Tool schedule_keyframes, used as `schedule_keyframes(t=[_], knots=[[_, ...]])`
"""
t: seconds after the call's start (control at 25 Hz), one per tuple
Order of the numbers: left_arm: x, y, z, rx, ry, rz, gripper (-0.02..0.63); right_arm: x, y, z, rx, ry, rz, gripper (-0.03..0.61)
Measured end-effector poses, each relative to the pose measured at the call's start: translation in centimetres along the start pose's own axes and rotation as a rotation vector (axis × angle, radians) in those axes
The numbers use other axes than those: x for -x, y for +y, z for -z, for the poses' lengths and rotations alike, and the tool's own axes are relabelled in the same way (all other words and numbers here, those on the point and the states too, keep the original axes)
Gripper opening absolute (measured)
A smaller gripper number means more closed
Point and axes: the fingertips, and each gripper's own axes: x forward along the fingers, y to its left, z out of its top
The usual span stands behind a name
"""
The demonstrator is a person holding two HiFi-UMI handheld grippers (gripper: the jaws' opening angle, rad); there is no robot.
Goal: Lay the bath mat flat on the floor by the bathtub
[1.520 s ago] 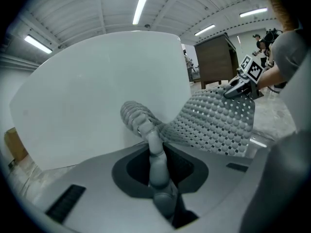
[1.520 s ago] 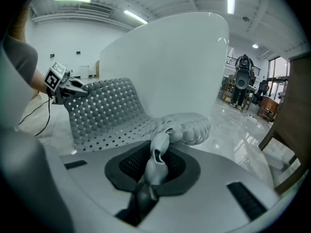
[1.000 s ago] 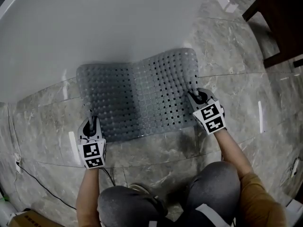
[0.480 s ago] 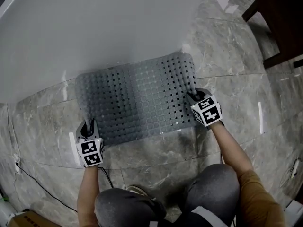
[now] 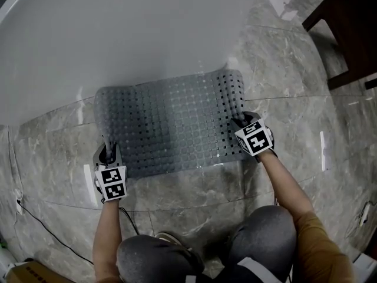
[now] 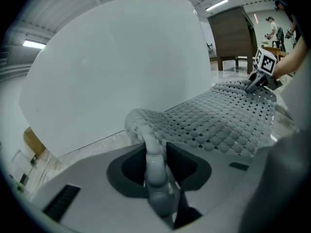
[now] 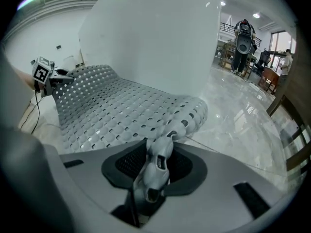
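The grey perforated bath mat [image 5: 171,122] lies nearly flat on the marble floor, its far edge against the white bathtub [image 5: 118,34]. My left gripper [image 5: 109,152] is at its near left corner and my right gripper [image 5: 239,121] at its right edge. Both pairs of jaws have just been opening. In the left gripper view a fold of the mat [image 6: 218,120] still stands between the left gripper's [image 6: 155,161] jaws, with dark gaps on either side. The right gripper view shows the same: the mat [image 7: 112,110] edge stands loose between the right gripper's [image 7: 156,160] spread jaws.
A dark wooden furniture piece [image 5: 347,22] stands at the upper right. A black cable [image 5: 47,229] runs over the floor at lower left, beside a cardboard box [image 5: 29,273]. The person's knees [image 5: 265,229] are just behind the grippers. People stand far off in the room [image 7: 243,38].
The mat's raised hump has sunk and it now lies almost flat. Both grippers have come down toward the floor, and the mat's far right corner has settled lower.
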Motion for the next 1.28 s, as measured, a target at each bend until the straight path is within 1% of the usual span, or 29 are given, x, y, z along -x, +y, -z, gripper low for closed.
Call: schedule_keyframes(t=[0.08,0.16,0.28,0.4,0.48,0.52,0.6,0.64,0.72,0.8,1.0,1.04,1.08,1.12,1.2,1.24,1.28], knots=[[0.1,-0.3,0.0,-0.034,-0.001,-0.012,0.103,0.0,-0.1,-0.1,-0.009,-0.007,-0.005,0.110],[-0.2,-0.4,0.2,-0.061,0.006,-0.025,0.103,-0.1,-0.2,-0.4,0.008,-0.005,-0.004,0.114],[-0.8,-0.1,1.3,-0.054,0.031,-0.040,0.124,-0.6,-0.6,0.2,0.022,0.037,0.009,0.145],[-0.9,0.6,2.3,-0.074,0.039,-0.088,0.177,-0.3,-1.2,0.3,0.003,0.032,0.035,0.185],[-0.7,1.1,2.9,-0.086,0.051,-0.118,0.223,0.0,-1.6,0.2,0.012,0.018,0.056,0.244],[-0.6,1.4,3.0,-0.098,0.053,-0.131,0.249,0.0,-1.9,0.3,0.010,0.017,0.061,0.259],[-0.3,1.9,3.0,-0.121,0.046,-0.149,0.273,0.2,-2.5,0.5,0.005,0.018,0.077,0.295],[-0.2,2.1,3.0,-0.118,0.045,-0.149,0.285,0.5,-3.0,0.5,0.012,0.011,0.095,0.308],[0.0,2.0,3.2,-0.094,0.043,-0.140,0.295,1.4,-3.8,-0.1,0.021,-0.024,0.132,0.308],[0.0,1.6,3.2,-0.073,0.033,-0.133,0.295,2.3,-4.1,-0.7,0.014,-0.056,0.144,0.308],[0.1,1.4,3.1,0.027,0.030,-0.156,0.291,2.3,-3.1,-0.6,0.000,-0.054,0.094,0.304],[0.1,1.3,2.9,0.027,0.029,-0.157,0.270,2.4,-3.1,-0.6,-0.001,-0.061,0.097,0.297],[0.2,1.2,2.7,0.020,0.024,-0.157,0.251,2.6,-3.2,-0.7,0.003,-0.070,0.110,0.266],[0.2,1.1,2.4,0.014,0.017,-0.156,0.225,2.9,-3.4,-0.8,0.011,-0.082,0.131,0.219],[0.5,1.2,1.7,0.028,0.006,-0.161,0.162,3.5,-4.0,-1.2,0.031,-0.108,0.178,0.098],[0.6,1.4,1.4,0.047,0.003,-0.164,0.107,3.8,-4.3,-1.3,0.038,-0.117,0.195,0.039],[0.7,1.4,1.3,0.065,0.003,-0.164,0.070,4.1,-4.4,-1.4,0.042,-0.123,0.203,0.005]])
